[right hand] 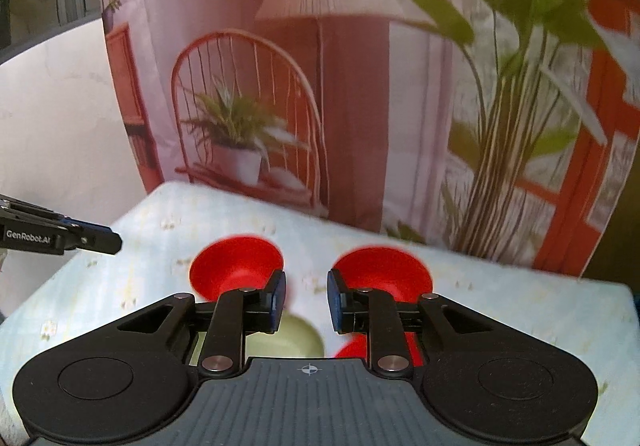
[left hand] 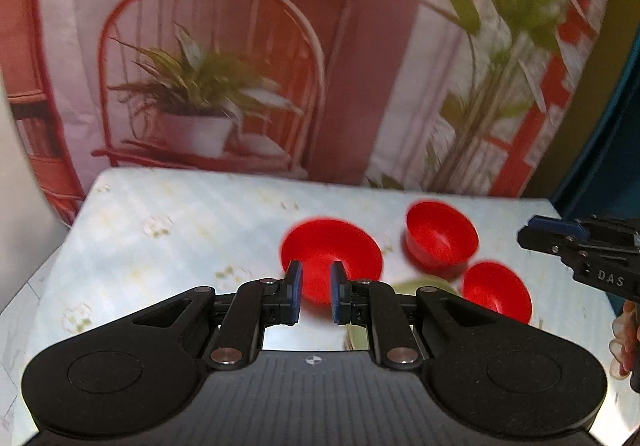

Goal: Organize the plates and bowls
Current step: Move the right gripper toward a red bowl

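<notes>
Left hand-held gripper (left hand: 316, 292): jaws narrowly parted, nothing between the pads; held above the bench, aimed at the wide red bowl (left hand: 331, 250).
Right hand-held gripper (right hand: 306, 300): jaws narrowly parted, empty, raised over the gap between two bowls.
Red bowls: three, apart and unstacked, so sorting is judged not yet begun; deep bowl (left hand: 442, 236), near bowl (left hand: 498, 292).
Pale green plate (right hand: 298, 338): lies flat, partly hidden beneath the right gripper.
Bench (left hand: 160, 230): floral-clothed, carries all the dishes.

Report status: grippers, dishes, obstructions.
Left hand-held gripper and right hand-held gripper both open, empty. Three red bowls apart on table, unstacked. Green dish below. Nothing blocking.
</notes>
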`<act>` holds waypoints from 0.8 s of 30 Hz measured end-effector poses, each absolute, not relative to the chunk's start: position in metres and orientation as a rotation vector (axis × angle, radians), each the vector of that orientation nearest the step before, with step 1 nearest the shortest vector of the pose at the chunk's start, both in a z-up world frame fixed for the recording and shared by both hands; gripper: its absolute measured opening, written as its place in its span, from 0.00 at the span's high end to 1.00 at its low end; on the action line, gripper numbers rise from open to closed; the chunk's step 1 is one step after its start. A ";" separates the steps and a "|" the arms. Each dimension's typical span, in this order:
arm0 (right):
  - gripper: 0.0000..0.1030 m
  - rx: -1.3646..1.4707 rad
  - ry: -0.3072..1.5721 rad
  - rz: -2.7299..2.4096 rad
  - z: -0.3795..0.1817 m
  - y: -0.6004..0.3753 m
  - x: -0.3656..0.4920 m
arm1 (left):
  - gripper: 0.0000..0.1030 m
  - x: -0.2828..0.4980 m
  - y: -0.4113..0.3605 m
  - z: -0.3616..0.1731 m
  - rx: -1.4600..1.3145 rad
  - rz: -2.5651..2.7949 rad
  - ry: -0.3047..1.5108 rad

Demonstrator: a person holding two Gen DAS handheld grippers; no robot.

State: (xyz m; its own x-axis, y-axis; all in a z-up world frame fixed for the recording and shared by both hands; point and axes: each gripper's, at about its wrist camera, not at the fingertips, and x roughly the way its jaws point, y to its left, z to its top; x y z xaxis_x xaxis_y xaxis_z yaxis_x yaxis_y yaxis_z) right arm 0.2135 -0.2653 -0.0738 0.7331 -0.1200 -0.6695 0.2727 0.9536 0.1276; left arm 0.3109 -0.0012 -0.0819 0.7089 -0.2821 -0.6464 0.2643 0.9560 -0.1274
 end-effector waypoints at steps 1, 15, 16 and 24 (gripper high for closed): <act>0.79 0.219 0.709 -0.219 -0.070 -0.266 0.217 | 0.85 0.313 0.003 -0.077 -0.029 -0.295 0.709; 0.70 0.193 0.666 -0.199 -0.056 -0.272 0.268 | 0.85 0.346 0.026 -0.043 0.001 -0.120 0.546; 0.70 0.206 0.667 -0.196 -0.060 -0.273 0.273 | 0.85 0.353 0.024 -0.048 -0.001 -0.090 0.544; 0.70 0.341 0.773 -0.291 -0.114 -0.275 0.311 | 0.85 0.401 0.008 -0.100 -0.087 -0.056 0.651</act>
State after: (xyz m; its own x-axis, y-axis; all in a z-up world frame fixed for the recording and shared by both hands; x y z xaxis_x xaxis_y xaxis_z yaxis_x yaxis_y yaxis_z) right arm 0.3112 -0.2752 -0.1143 0.6807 -0.1305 -0.7209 0.3773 0.9059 0.1922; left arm 0.4014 0.0082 -0.1005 0.7939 -0.0790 -0.6028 0.0245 0.9949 -0.0981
